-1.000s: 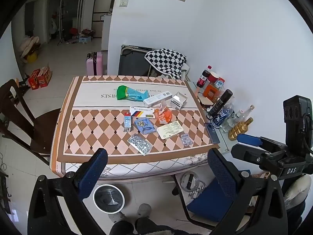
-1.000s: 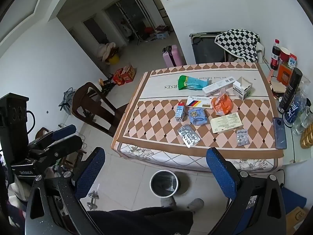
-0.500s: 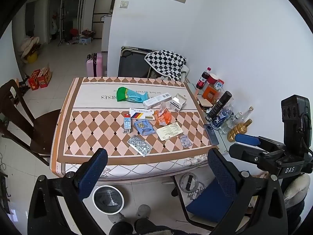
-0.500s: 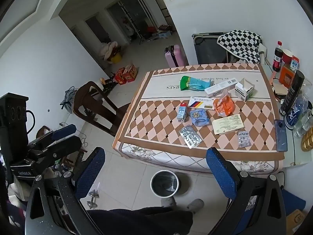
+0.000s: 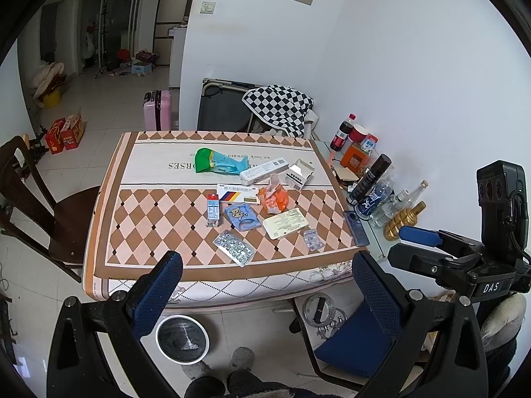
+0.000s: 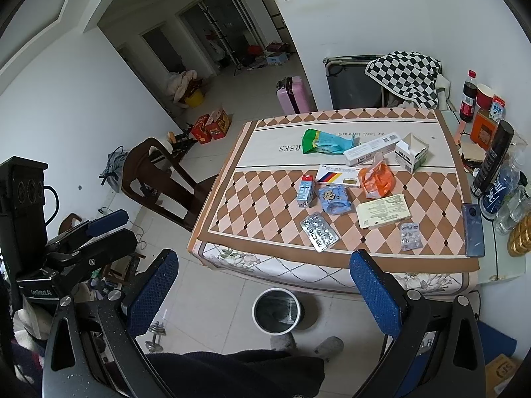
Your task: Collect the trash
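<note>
Left wrist view: the left gripper (image 5: 265,282) is spread wide and empty, above the near edge of the desk (image 5: 149,225).
Right wrist view: the right gripper (image 6: 262,282) is likewise wide apart, holding nothing.
Trash on the desk: a green and blue wrapper (image 6: 327,142), a long white box (image 6: 371,149), an opened white carton (image 6: 411,152), a crumpled orange bag (image 6: 377,180), a small milk carton (image 6: 305,191), a blue pouch (image 6: 334,200), a flat leaflet-like box (image 6: 384,211) and two blister packs (image 6: 318,231) (image 6: 410,236) (all loosely clustered mid-desk).
Bin: a round waste bin (image 6: 277,310) stands on the floor just in front of the desk.
Hard to read: print on the boxes is mostly too small; the bin's contents are unclear.
Cut off: the person's dark clothing (image 6: 239,374) fills the bottom edge.
</note>
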The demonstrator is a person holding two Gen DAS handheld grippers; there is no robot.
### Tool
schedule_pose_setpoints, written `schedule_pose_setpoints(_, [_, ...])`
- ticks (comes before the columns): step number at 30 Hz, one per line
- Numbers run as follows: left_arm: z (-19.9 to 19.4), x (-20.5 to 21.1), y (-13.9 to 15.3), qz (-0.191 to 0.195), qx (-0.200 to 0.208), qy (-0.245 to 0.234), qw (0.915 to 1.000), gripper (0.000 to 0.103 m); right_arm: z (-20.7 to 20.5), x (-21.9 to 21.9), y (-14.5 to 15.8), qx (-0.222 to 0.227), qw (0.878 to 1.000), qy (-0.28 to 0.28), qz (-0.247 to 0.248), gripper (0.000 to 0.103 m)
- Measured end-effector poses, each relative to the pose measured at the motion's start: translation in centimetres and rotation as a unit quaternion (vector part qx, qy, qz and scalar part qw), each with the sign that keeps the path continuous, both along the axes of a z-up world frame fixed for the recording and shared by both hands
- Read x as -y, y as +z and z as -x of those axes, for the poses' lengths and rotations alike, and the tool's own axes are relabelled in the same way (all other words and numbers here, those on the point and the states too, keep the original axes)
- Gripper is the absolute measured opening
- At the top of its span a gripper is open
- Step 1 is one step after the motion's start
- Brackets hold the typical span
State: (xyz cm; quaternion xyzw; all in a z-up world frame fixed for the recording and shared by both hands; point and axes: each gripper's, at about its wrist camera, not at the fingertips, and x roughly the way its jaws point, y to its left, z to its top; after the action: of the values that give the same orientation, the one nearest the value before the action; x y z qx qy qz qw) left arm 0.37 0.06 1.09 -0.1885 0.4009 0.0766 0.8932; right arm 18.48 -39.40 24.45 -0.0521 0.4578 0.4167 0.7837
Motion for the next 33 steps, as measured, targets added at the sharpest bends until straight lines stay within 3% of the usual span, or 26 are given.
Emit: schedule_pose_setpoints(33, [-0.04, 0.19, -0.32, 0.001, -0.001, 0.000, 1.0000, 0.103, -0.42, 0.15, 0.08, 0.000, 1.000, 0.000, 0.003, 0.103])
